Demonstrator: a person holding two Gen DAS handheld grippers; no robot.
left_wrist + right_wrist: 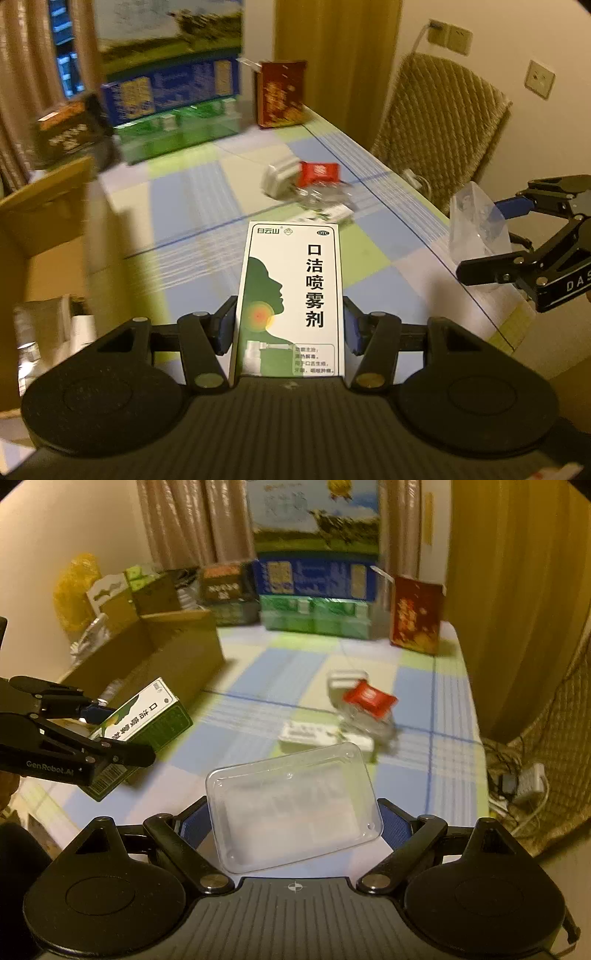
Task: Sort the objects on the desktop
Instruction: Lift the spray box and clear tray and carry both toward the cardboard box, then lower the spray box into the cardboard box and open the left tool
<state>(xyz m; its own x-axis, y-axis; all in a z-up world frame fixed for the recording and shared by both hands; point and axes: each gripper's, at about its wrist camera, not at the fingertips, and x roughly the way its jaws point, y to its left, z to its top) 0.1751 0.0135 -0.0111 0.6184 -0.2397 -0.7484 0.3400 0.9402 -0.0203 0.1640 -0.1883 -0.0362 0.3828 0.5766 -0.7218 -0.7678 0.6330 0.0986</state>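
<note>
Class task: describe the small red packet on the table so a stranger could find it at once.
Start at the checked tablecloth and look to the loose heap near its middle. The red packet lies on top of that heap, against a white box. It is the only bright red thing lying flat; the red carton stands upright at the back.

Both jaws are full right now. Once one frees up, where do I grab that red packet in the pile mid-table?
Take the red packet by its two long edges, coming from above: it lies tilted on top of clear plastic wrap with its flat face up. Motion blur hides finer detail.
</note>
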